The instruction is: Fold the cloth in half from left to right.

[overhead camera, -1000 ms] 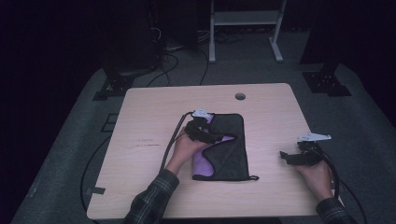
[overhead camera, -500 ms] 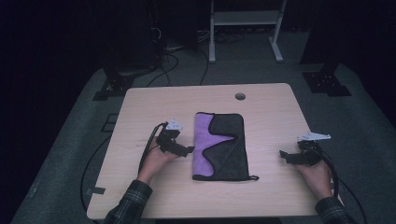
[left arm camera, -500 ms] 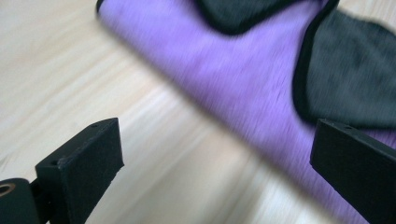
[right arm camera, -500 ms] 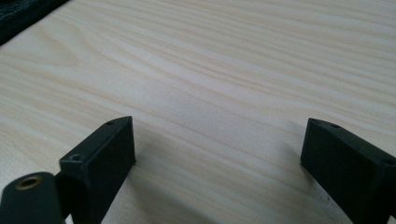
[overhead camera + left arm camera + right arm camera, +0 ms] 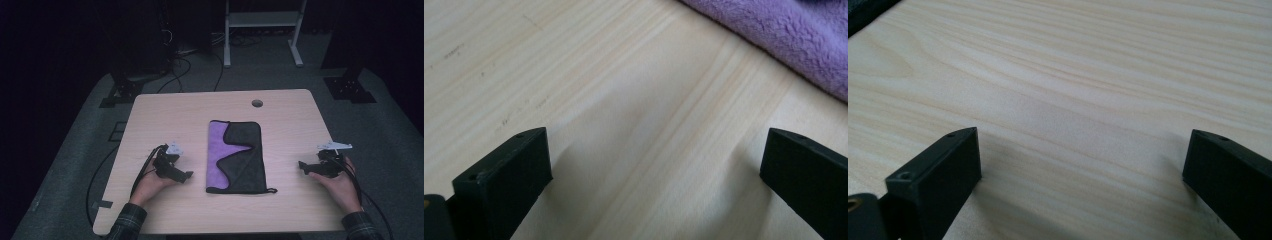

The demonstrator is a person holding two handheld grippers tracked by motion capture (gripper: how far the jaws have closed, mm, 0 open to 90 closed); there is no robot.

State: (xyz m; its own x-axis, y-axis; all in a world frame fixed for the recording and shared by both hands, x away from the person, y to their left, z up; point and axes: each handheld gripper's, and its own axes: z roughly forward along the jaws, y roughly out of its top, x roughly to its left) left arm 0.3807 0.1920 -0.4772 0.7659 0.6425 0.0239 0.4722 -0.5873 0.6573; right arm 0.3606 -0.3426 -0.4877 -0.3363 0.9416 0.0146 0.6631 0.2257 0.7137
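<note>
Two grippers are resting wide open and empty at the frame's lower edge, the left gripper (image 5: 187, 175) having just spread its jaws, the right gripper (image 5: 301, 167) too. Between them, a folded purple-and-black cloth (image 5: 235, 156) is lying flat at the centre of the wooden table (image 5: 165, 115).

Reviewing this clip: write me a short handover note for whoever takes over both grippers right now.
Left gripper: jaws open, just opened wider, nothing between them; it sits on the table just left of the cloth, pointing toward it.
Right gripper: jaws open, nothing between them, over bare wood near the right edge, well clear of the cloth.
Cloth: purple and black, lying flat mid-table as a folded upright rectangle, with a wavy black flap over the purple layer and a small loop at its near right corner.
Done: the cloth looks folded and let go.
Left: probably nothing, unless another fold or some straightening is wanted.
</note>
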